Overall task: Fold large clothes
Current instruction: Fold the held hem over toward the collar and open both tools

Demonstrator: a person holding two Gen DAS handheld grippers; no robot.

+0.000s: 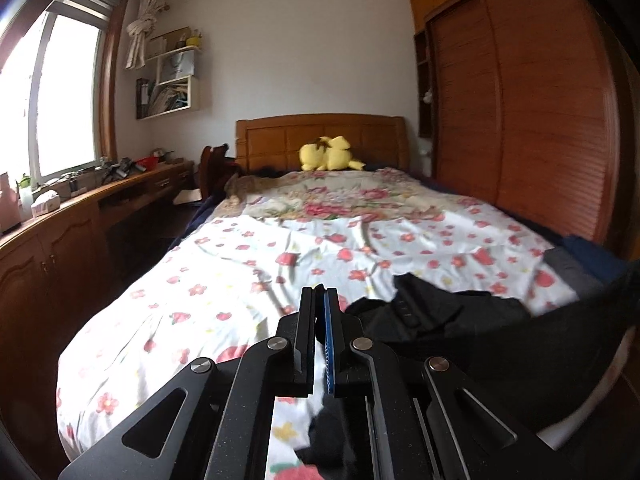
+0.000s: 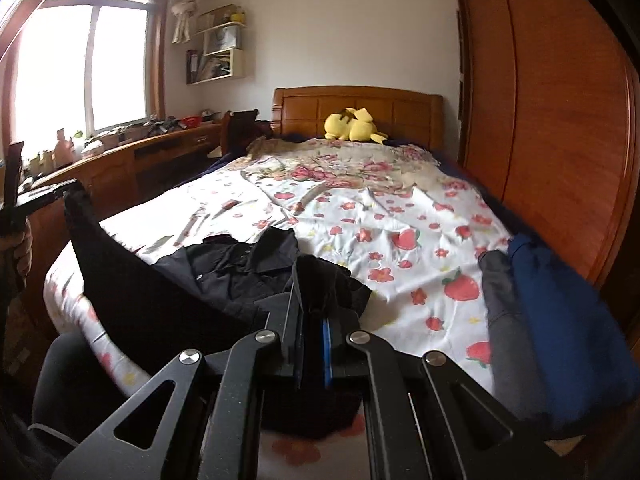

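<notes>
Clamped on 2 edges of a black shirt lifted over the floral bed: left gripper, right gripper; best kept taut, level, lowered evenly.

Black shirt, w/ collar & button placket, crumpled at foot of bed; one edge lifted taut off bed's left side, rest bunched on the sheet.

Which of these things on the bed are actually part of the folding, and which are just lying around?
Part of the job:
black shirt
left tool
right tool

Just lying about:
yellow plush toy
blue garment
grey garment
floral bedspread
</notes>
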